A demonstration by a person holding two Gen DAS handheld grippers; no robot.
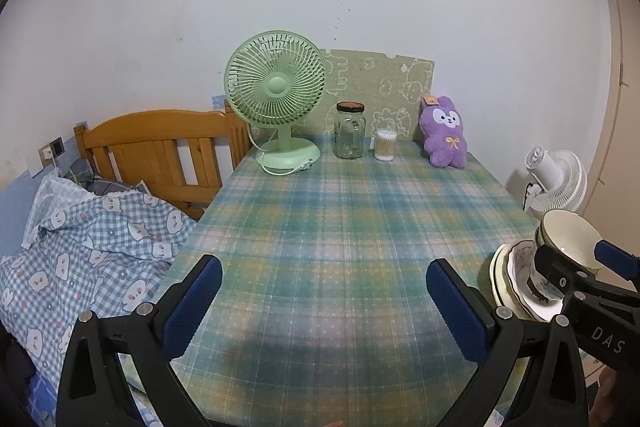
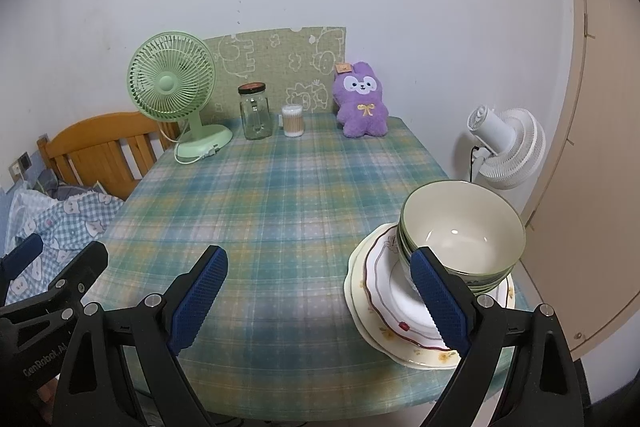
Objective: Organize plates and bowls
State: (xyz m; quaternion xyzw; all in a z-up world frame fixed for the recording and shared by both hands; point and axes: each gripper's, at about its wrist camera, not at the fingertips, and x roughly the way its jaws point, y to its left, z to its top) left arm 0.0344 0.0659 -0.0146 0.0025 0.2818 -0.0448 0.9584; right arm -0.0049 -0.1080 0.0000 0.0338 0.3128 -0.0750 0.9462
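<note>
A stack of cream bowls [image 2: 464, 231] sits on a stack of plates [image 2: 384, 303] with floral and red trim, at the near right corner of the plaid-covered table [image 2: 280, 203]. My right gripper [image 2: 320, 291] is open and empty, its right finger just in front of the stack. The stack also shows in the left wrist view [image 1: 516, 275], partly behind the right gripper's body. My left gripper [image 1: 324, 303] is open and empty above the near table edge, left of the stack.
At the table's far edge stand a green desk fan [image 2: 172, 87], a glass jar [image 2: 255, 113], a cotton swab tub [image 2: 292, 121] and a purple plush bunny [image 2: 362, 103]. A white fan [image 2: 508, 147] stands right of the table. A wooden bed with checked bedding [image 1: 92, 239] is on the left.
</note>
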